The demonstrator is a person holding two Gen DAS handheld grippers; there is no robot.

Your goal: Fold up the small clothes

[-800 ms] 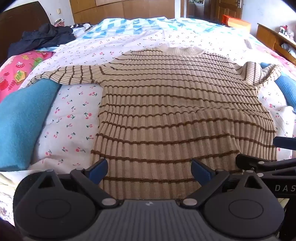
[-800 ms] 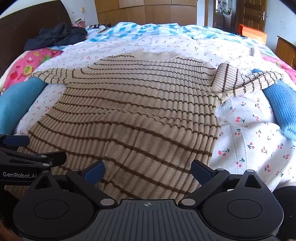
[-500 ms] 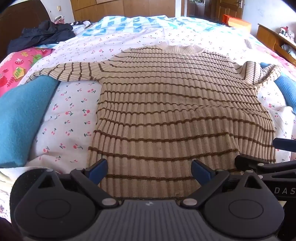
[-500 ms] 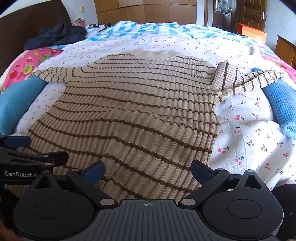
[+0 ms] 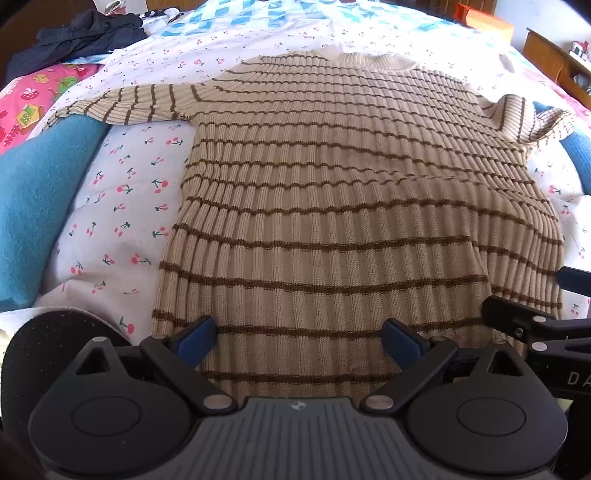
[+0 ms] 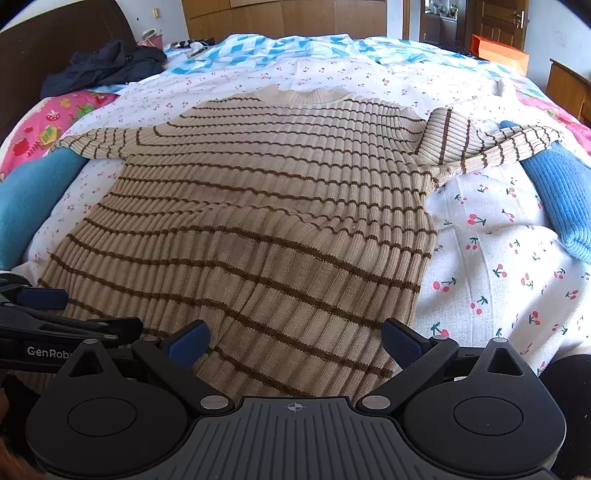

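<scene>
1 striped ribbed sweater lies flat, front up, on the cherry-print bed, sleeves spread; right sleeve doubled over. Soft, stretchy, light knit; likely best pinched at hem corners or sleeve cuffs. Left gripper and right gripper hang over the hem, both jaws fully wide, holding nothing.

Sweater ribbed knit, matt; bedsheet thin printed cotton cloth; blue towel fuzzy; left gripper matt black plastic; wardrobe glossy wood.
</scene>
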